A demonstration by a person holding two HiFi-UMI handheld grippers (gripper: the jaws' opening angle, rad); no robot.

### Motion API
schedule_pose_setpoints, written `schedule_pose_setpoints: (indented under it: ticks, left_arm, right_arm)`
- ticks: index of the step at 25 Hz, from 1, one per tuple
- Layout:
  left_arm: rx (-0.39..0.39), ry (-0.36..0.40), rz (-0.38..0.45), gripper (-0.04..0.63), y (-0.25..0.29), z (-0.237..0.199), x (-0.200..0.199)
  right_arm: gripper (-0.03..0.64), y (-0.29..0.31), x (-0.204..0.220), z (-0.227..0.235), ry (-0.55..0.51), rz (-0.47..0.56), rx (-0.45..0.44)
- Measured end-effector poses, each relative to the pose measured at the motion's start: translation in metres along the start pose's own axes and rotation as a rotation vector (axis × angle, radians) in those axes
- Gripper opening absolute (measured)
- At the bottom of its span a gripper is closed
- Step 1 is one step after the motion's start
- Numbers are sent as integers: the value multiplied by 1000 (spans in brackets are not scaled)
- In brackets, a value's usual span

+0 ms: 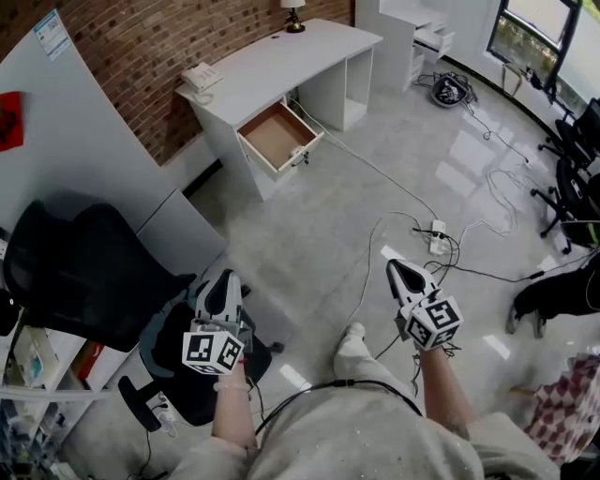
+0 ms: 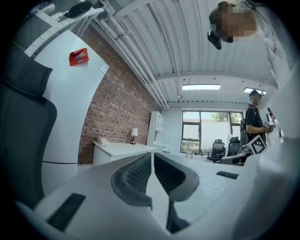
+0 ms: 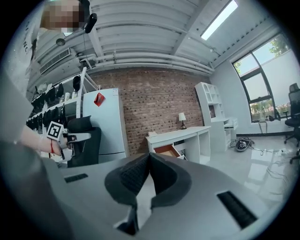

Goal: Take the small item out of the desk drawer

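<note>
The white desk (image 1: 272, 56) stands against the brick wall, far ahead of me across the floor. Its drawer (image 1: 278, 136) is pulled open and shows a brown bottom; I cannot make out any small item in it. My left gripper (image 1: 224, 279) and right gripper (image 1: 401, 268) are held low in front of my body, far from the desk, both shut with nothing in them. In the right gripper view the shut gripper (image 3: 149, 157) points toward the desk (image 3: 180, 136) and open drawer (image 3: 166, 150). The left gripper view has its shut gripper (image 2: 153, 158) with the desk (image 2: 123, 149) beyond.
A black office chair (image 1: 84, 272) stands close at my left beside a white curved partition (image 1: 84, 141). Cables and a power strip (image 1: 438, 239) lie on the floor ahead right. A telephone (image 1: 201, 75) and a lamp (image 1: 294, 19) sit on the desk. Another person (image 2: 255, 123) stands at the right.
</note>
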State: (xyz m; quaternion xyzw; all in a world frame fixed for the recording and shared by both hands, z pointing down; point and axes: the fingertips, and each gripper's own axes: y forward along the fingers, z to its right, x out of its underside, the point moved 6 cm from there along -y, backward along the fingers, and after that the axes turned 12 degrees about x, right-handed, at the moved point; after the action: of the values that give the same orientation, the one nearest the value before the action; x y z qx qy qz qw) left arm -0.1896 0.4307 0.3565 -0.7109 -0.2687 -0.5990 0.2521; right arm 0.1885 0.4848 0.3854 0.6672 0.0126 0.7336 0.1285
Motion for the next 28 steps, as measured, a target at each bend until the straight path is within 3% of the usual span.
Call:
schedule_pose_setpoints:
  ticks: [13,28]
  left_arm:
    - [-59,-8,41,21,124,-5,8]
    - [-50,22,10,22,182,-14,0]
  right_arm:
    - [15,110,-32,76,-49,-5,-131]
    - [15,148,-34,102,-29,-31,-196]
